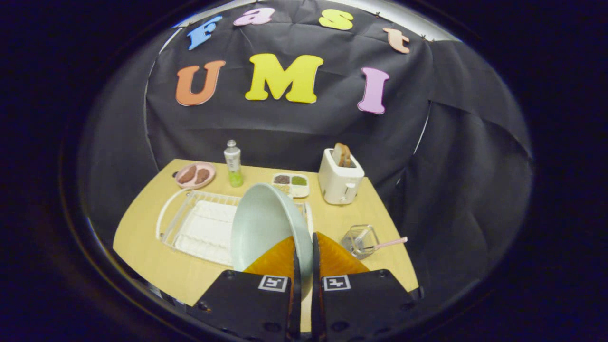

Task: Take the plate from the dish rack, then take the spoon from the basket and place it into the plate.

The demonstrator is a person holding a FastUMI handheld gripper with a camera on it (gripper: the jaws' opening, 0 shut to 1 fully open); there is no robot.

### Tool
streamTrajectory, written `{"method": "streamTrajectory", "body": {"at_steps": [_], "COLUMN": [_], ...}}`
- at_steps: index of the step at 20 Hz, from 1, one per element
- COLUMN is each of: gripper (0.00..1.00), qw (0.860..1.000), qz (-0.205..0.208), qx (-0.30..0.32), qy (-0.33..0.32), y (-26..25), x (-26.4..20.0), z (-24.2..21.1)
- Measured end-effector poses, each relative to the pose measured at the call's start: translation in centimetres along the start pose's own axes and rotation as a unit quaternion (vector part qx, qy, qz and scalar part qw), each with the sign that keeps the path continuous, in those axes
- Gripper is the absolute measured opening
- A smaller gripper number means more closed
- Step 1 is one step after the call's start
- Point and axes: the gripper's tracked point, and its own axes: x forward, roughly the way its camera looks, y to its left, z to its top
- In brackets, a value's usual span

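The desk (pixel 156 266) is carrying a white dish rack (pixel 199 228), and the plate (pixel 266 223) is standing on edge above it. The gripper (pixel 304 254) is nearly closed, pinching the plate's rim between both fingers. The plate looks hard, smooth and slippery, so the rim seems best. The spoon (pixel 387 243) is sitting in a clear basket (pixel 359 240) nearby; it looks light and thin.
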Motion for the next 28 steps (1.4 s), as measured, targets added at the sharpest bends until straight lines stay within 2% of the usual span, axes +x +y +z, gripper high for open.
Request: {"method": "streamTrajectory", "body": {"at_steps": [5,10,13,19,23,26,28], "gripper": [0.14,0.14,0.14,0.15,0.17,0.19,0.24], "qw": [0.996,0.991,0.992,0.981,0.961,0.96,0.967], "qz": [0.058,0.101,0.093,0.144,0.194,0.197,0.183], "qx": [0.067,0.077,0.062,0.11,0.167,0.17,0.157], "qy": [0.012,0.04,0.061,0.073,0.102,0.104,0.088], "y": [0.6,2.1,1.6,0.6,0.8,0.6,0.0], "x": [1.1,2.1,4.1,7.0,8.7,9.6,9.5], "z": [-8.9,-16.0,-19.4,-22.5,-24.8,-25.5,-25.4]}}
